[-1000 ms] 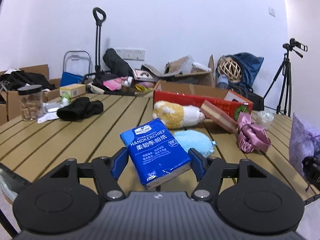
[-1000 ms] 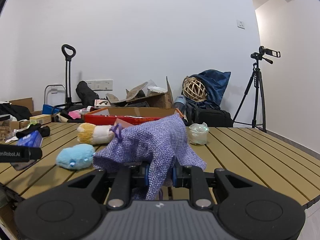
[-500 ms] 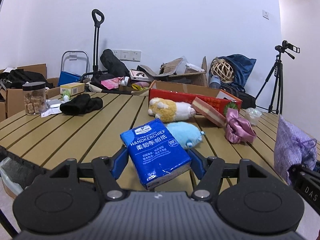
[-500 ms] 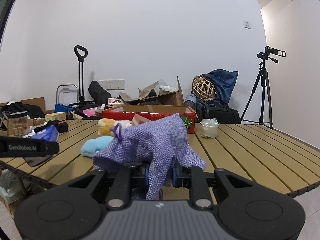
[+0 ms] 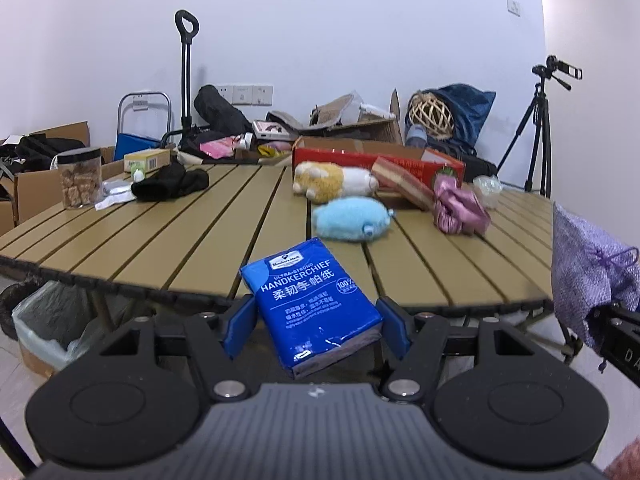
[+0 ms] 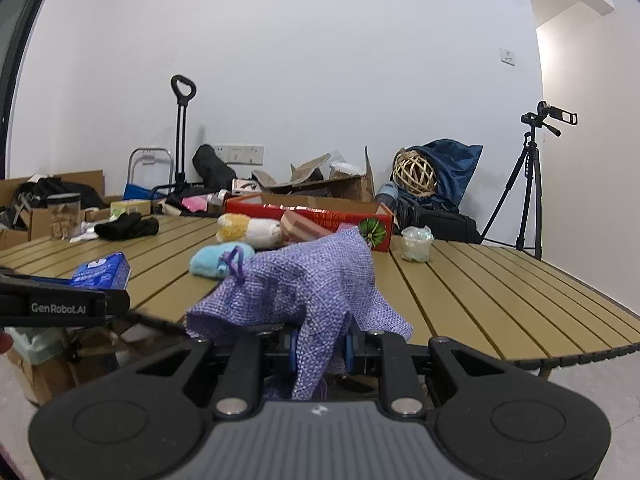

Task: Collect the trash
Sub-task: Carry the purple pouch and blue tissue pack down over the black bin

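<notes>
Both tools have drawn back from the table since a second ago, so its near edge now shows in each view. Closest to the left camera, the left tool point(image 5: 316, 330) pinches a blue handkerchief pack point(image 5: 312, 306) between its blue pads, the pack tilted and held just off the near edge of the slatted table point(image 5: 168, 236). Below that edge at left sits a bin lined with a pale bag point(image 5: 44, 320). At the right border of the same view hangs the purple mesh pouch point(image 5: 584, 272). In the right wrist view the right tool point(image 6: 321, 350) is pressed nearly together on a fold of that pouch, which drapes over the fingers with its drawstring loop upward; the left tool's side and the blue pack show at left.

On the table beyond lie a light-blue plush toy point(image 5: 352, 222), a crumpled pink satin cloth point(image 5: 460, 210) and a yellow-and-white plush toy point(image 5: 334, 182). Behind them stands a red cardboard box point(image 5: 376, 158), with a small clear cup point(image 5: 486, 186) just beside its right end. Toward the far left lie a black cloth point(image 5: 170, 184) and a black-lidded jar point(image 5: 80, 178). Against the wall stand boxes, a hand cart and a camera tripod point(image 5: 536, 128).
</notes>
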The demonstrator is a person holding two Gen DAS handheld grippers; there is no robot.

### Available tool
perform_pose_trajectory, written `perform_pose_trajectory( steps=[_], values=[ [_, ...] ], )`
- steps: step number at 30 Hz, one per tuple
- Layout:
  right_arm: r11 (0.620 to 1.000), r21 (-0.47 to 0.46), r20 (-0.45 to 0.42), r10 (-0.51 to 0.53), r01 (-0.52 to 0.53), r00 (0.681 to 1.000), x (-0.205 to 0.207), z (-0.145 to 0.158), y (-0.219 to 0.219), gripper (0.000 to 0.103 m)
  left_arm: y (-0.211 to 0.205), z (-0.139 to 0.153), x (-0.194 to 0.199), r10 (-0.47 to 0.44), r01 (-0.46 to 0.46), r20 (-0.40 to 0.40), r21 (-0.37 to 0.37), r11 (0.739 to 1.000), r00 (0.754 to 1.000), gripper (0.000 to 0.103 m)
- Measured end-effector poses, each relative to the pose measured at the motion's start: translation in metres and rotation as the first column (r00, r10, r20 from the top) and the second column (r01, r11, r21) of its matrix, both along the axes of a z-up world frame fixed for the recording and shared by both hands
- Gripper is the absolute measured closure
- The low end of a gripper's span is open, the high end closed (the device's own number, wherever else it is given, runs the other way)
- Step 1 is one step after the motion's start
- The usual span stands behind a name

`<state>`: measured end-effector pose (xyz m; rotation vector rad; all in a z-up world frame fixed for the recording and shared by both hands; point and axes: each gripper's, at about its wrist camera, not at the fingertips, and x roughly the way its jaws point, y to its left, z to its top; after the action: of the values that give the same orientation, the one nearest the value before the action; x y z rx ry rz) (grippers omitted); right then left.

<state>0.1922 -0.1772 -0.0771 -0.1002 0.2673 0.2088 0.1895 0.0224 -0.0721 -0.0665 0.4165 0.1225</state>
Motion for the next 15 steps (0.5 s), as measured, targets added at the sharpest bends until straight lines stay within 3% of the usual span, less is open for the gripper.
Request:
perform_pose_trajectory(
  steps=[15],
  values=[
    [0.995,-0.052,-0.240,0.066,-0.080,0.969,-0.024,-0.044,0.013,0.084,0.015,-0.032,-0.038,-0.004,0.006,-0.131,0.019,1.000,0.991,0.036]
  ],
)
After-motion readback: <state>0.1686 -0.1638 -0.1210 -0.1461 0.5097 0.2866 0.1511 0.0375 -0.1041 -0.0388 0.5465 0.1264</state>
